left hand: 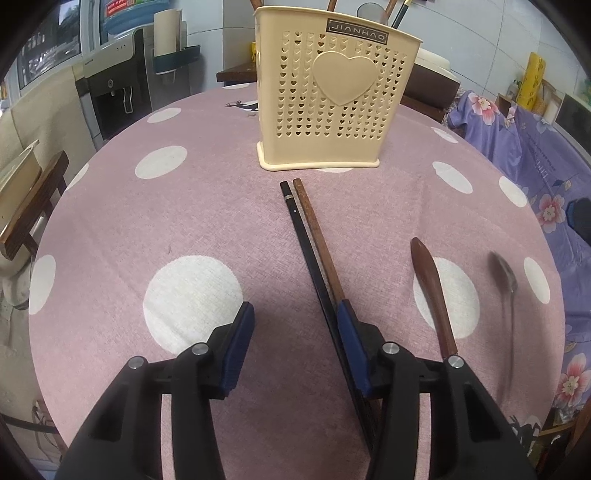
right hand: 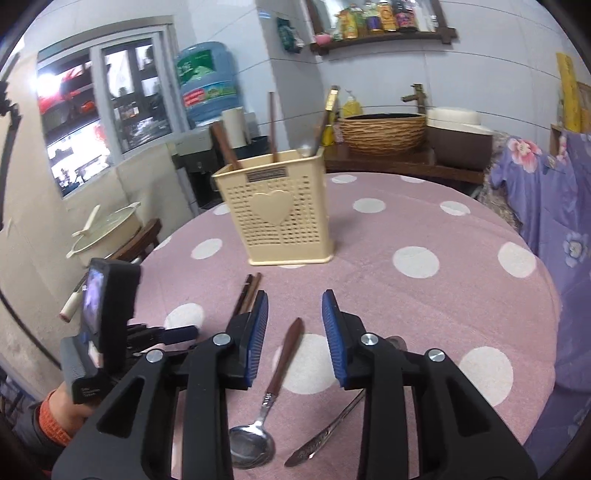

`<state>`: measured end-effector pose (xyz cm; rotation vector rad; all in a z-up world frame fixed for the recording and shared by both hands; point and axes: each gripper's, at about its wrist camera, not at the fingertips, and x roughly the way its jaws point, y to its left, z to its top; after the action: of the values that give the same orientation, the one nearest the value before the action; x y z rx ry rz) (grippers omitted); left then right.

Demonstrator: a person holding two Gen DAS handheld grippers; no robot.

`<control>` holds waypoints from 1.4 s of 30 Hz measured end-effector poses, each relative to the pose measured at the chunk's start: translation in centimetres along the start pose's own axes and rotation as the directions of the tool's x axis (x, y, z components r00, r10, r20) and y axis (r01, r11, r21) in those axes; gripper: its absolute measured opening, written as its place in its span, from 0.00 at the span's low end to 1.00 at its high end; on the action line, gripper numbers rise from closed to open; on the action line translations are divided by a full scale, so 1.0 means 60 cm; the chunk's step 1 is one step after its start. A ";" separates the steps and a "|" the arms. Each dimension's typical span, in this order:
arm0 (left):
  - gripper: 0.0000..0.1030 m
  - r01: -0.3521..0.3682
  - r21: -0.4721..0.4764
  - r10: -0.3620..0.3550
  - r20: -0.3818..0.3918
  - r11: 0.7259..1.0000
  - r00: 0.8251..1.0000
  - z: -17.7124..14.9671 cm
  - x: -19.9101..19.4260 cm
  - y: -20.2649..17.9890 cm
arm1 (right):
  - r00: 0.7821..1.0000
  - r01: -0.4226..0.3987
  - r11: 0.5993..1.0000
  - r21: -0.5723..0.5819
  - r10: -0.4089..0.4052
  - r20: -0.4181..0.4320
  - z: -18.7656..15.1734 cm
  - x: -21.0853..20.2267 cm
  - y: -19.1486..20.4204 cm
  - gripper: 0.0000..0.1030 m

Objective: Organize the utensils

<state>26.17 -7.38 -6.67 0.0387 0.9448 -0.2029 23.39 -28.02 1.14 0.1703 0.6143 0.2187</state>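
Cream perforated plastic utensil holder (left hand: 325, 92) marked "JIANHAO", near table's far edge. Left gripper (left hand: 295, 350) apart beside black and brown chopsticks (left hand: 310, 243). Right gripper (right hand: 295, 334) apart above wooden-handled steel spoon (right hand: 273, 387).

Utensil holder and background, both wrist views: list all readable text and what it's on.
"JIANHAO": dark label plate on the cream utensil holder, left wrist view; appears upside down.
Same plate in the right wrist view: too blurred.
Water jug labels: too blurred.
Shelf bottles: too small.
Purple cloth print: unreadable.
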 end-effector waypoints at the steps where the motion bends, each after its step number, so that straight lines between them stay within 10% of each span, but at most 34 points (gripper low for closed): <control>1: 0.46 -0.003 0.001 0.003 -0.003 1.000 1.000 0.001 0.001 0.002 | 1.000 0.017 1.000 0.022 -0.017 -0.011 -0.002 0.004 -0.010 0.31; 10: 0.47 0.003 -0.069 -0.004 -0.015 0.998 1.000 -0.002 -0.012 0.045 | 0.966 0.240 0.963 0.125 -0.224 -0.128 -0.036 0.029 -0.078 0.42; 33: 0.52 -0.036 -0.146 0.035 -0.009 0.989 0.999 0.045 0.020 0.079 | 0.892 0.376 0.921 0.100 -0.330 -0.309 -0.061 0.126 -0.073 0.43; 42: 0.26 -0.082 -0.052 0.082 -0.010 0.995 0.997 0.081 0.052 0.048 | 0.892 0.362 0.928 0.085 -0.318 -0.323 -0.060 0.125 -0.073 0.43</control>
<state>32.37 -5.62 -6.53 0.0299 0.9542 -0.1018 27.90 -30.03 -6.84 0.1652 0.9566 -0.1456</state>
